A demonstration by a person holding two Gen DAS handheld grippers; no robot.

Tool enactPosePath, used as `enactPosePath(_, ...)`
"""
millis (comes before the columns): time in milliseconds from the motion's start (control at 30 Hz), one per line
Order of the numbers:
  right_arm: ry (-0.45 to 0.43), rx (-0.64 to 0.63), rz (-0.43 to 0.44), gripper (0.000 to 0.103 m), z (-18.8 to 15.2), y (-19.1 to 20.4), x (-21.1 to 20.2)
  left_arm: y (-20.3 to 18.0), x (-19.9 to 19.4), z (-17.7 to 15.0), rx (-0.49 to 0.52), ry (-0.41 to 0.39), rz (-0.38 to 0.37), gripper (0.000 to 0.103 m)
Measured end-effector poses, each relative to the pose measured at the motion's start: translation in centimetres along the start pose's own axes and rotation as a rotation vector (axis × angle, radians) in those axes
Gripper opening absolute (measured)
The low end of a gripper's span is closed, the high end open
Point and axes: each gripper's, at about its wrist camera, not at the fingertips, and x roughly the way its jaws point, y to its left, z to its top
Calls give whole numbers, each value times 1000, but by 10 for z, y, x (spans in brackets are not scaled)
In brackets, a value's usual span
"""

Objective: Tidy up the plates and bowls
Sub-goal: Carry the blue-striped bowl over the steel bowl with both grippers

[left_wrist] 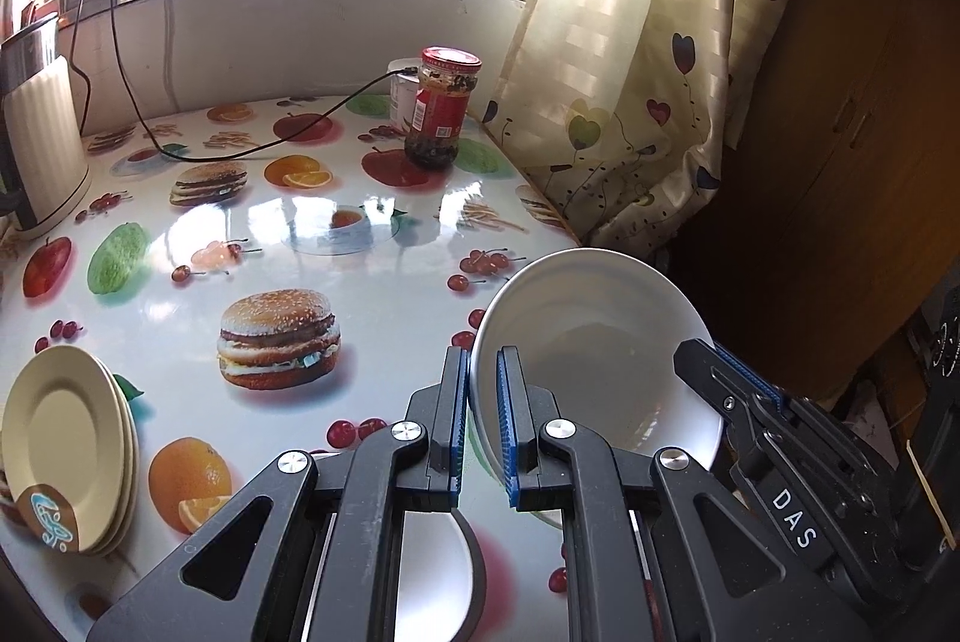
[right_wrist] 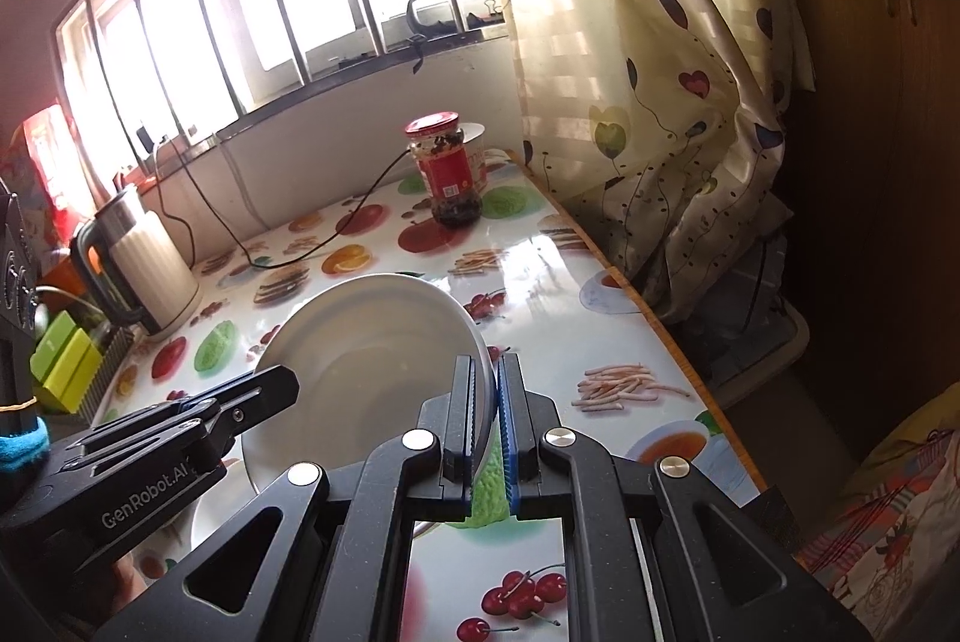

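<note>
One white bowl (left_wrist: 594, 336), one red-lidded jar (left_wrist: 441, 108), one kettle (left_wrist: 42, 138) and a stack of cream plates (left_wrist: 66, 447) (three rims show)

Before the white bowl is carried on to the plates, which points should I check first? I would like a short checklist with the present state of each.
1. Left gripper shut on the rim of the white bowl: ok.
2. Right gripper shut on the opposite rim: ok.
3. Bowl clear of the table: ok, it is held above the surface, tilted.
4. Bowl empty, nothing to spill: ok.
5. Stack of cream plates steady: ok, though the stack is partly cut off by the picture's edge.
6. Black cable and jar out of the way: ok, both lie far back.
</note>
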Motion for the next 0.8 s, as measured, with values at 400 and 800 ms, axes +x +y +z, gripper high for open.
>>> enactPosePath(400, -4, -22, 30, 9, -10, 23, -14, 15, -22, -11, -26, -24, 11, 10)
enactPosePath(800, 3, -57, 58, 9, -20, 46, -22, 35, -42, -23, -55, -45, 28, 10)
